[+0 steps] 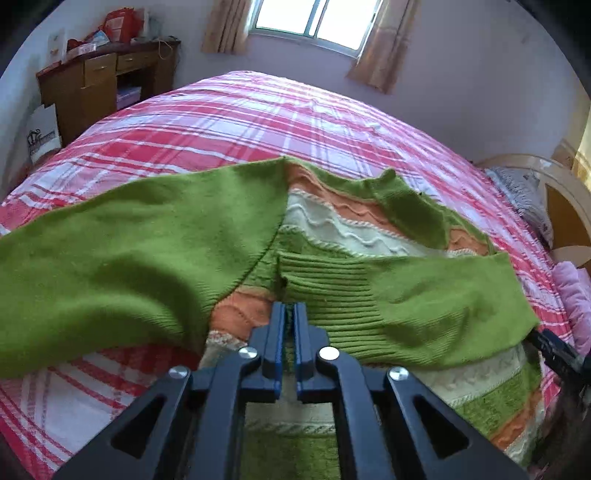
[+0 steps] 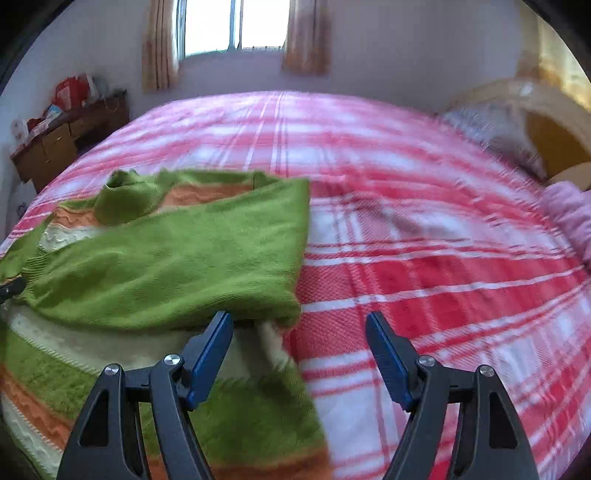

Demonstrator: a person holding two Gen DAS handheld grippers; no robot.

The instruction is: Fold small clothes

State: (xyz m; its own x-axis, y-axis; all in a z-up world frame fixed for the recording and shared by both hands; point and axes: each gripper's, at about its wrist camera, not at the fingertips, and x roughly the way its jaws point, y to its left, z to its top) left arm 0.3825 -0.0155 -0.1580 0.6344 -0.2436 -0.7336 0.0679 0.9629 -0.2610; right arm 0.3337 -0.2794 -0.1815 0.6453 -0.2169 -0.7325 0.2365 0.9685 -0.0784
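A small green sweater [image 1: 332, 229] with orange and cream wavy stripes lies on the bed. Both green sleeves are folded across its front. My left gripper [image 1: 290, 308] is shut on the ribbed cuff [image 1: 325, 284] of the right-hand sleeve, over the sweater's middle. The other sleeve [image 1: 129, 251] lies broad across the left. In the right wrist view the sweater [image 2: 166, 258] fills the lower left. My right gripper [image 2: 299, 319] is open and empty, just off the sweater's right edge, its left finger [image 2: 214, 343] over the fabric.
The bed [image 1: 229, 122] has a red, pink and white plaid cover. A wooden desk [image 1: 103, 81] with clutter stands far left. A headboard [image 1: 565, 206], grey pillow [image 1: 524, 199] and pink bedding [image 1: 576, 295] lie at right. A curtained window [image 1: 314, 22] is behind.
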